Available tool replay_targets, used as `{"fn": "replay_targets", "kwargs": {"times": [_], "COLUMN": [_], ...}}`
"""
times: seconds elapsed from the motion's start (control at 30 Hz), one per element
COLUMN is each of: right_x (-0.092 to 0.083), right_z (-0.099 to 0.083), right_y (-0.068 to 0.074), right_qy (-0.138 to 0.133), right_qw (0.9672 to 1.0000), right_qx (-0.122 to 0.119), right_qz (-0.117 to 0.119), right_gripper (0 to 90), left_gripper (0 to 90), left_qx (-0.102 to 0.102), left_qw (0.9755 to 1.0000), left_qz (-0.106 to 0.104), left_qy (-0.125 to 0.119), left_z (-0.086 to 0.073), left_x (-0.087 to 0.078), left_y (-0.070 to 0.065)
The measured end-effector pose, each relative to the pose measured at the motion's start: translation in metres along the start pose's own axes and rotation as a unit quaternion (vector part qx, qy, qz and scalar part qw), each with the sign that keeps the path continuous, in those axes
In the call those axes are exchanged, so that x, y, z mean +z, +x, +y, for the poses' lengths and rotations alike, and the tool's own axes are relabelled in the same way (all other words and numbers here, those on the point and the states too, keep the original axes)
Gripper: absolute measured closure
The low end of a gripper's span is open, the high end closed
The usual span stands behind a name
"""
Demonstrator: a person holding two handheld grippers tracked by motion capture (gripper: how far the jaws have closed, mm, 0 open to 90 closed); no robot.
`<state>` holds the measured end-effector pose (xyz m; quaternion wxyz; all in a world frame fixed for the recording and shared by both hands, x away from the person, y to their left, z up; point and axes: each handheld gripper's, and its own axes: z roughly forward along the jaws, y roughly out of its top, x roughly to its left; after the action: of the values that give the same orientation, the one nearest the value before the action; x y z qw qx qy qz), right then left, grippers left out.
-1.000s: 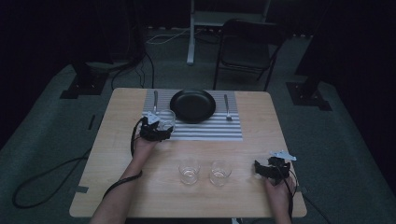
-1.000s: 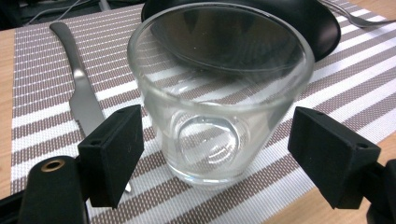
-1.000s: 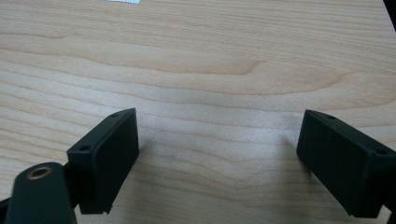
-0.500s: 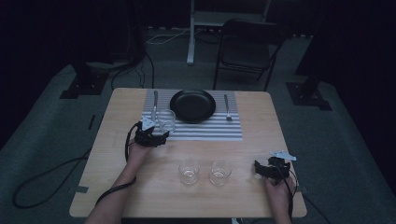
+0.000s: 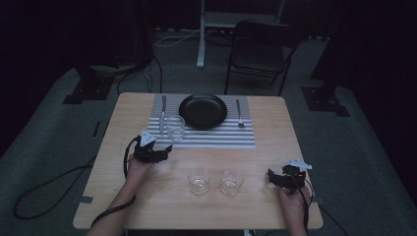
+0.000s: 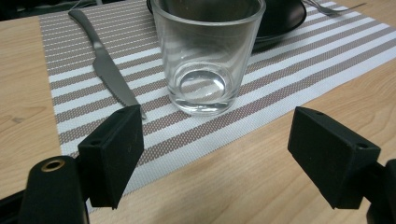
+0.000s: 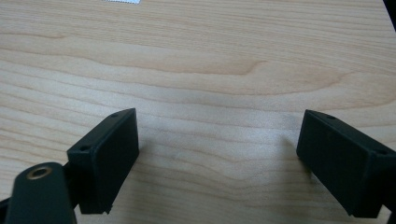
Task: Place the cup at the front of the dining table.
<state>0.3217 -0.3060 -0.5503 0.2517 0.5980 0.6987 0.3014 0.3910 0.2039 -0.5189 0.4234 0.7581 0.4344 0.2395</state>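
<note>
Both claws (image 6: 215, 158) (image 7: 219, 158) agape, empty.

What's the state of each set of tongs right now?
Left tongs: open, holding nothing; the glass stands apart on the placemat.
Right tongs: open, empty over bare table.

Left gripper view: the clear drinking glass (image 6: 208, 51) loses its rim to the top edge, which also crops the black round plate (image 6: 280, 18) and silver fork (image 6: 331, 5) behind it.
</note>
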Motion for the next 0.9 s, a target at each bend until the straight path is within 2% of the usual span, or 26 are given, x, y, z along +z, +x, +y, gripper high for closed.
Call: {"fn": "replay_targets", "kwargs": {"times": [0.27, 0.53, 0.57, 0.9], "right_x": [0.000, 0.000, 0.000, 0.000], "right_z": [0.000, 0.000, 0.000, 0.000], "right_y": [0.000, 0.000, 0.000, 0.000], "right_qy": [0.000, 0.000, 0.000, 0.000], "right_qw": [1.0000, 1.0000, 1.0000, 1.0000], "right_qx": [0.000, 0.000, 0.000, 0.000], "right_qz": [0.000, 0.000, 0.000, 0.000], "right_gripper": [12.5, 12.5, 12.5, 12.5], "left_gripper": [19.1, 19.1, 19.1, 19.1], "left_qx": [0.004, -0.005, -0.011, -0.014], "left_qw": [0.9999, 1.0000, 0.9999, 0.9997], "left_qz": [0.006, 0.005, 0.005, 0.019], "left_qy": [0.007, 0.003, -0.001, -0.002], "left_z": [-0.010, -0.019, -0.024, -0.038], "left_x": [-0.011, -0.022, -0.028, -0.045], "left_y": [0.002, 0.004, 0.004, 0.011]}}
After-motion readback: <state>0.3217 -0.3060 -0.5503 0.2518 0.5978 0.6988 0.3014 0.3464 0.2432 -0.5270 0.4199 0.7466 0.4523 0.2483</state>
